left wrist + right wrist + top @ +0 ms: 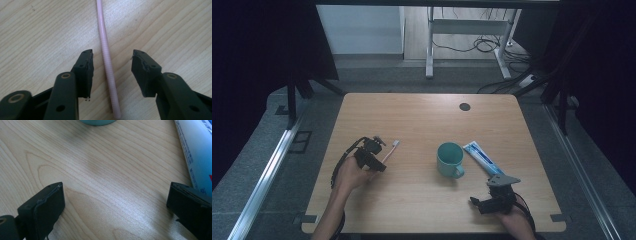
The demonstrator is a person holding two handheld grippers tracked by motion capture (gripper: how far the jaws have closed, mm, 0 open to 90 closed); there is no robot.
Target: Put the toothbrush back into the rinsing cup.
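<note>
Pale wood table [422,115] — grey floor [287,165]

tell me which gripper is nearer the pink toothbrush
Left. The left gripper sits over the pink toothbrush, its open jaws on either side of the handle, not yet gripping. The right gripper is across the table, near the toothpaste tube, beyond the teal mug.
</note>
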